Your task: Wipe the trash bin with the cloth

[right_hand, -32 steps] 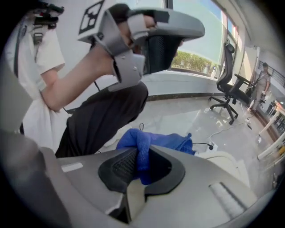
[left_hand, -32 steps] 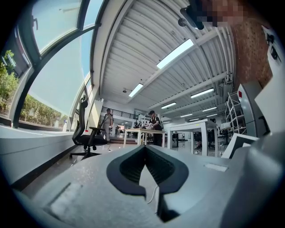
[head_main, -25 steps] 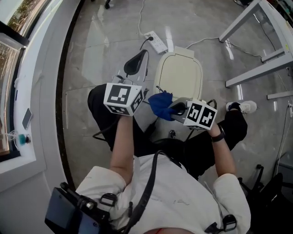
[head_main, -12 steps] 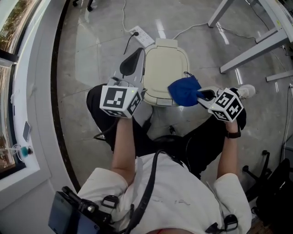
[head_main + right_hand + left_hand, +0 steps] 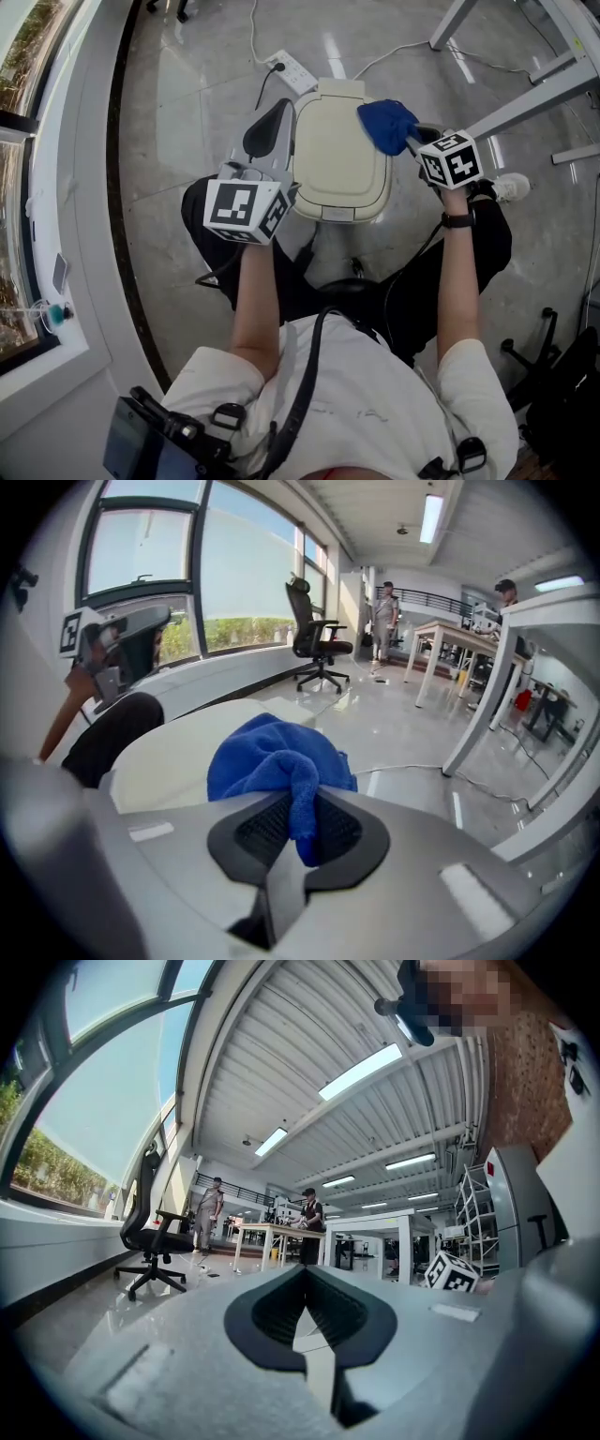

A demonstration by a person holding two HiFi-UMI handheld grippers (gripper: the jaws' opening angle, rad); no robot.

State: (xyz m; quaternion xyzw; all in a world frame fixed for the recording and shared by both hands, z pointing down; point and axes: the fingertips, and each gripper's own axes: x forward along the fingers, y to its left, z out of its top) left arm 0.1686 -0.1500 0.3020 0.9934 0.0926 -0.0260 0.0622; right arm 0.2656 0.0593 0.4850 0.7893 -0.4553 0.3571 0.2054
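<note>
While over bin, right gripper's cloth

Your left gripper holds its jaws together, empty, while your right gripper, arm outstretched, pinches the cloth between its jaws.

Ahead of the right claw a glossy grey floor runs to a black office chair beside tall curved windows (daylight pours in), with white tables to the claw's right under a ceiling strip light.
</note>
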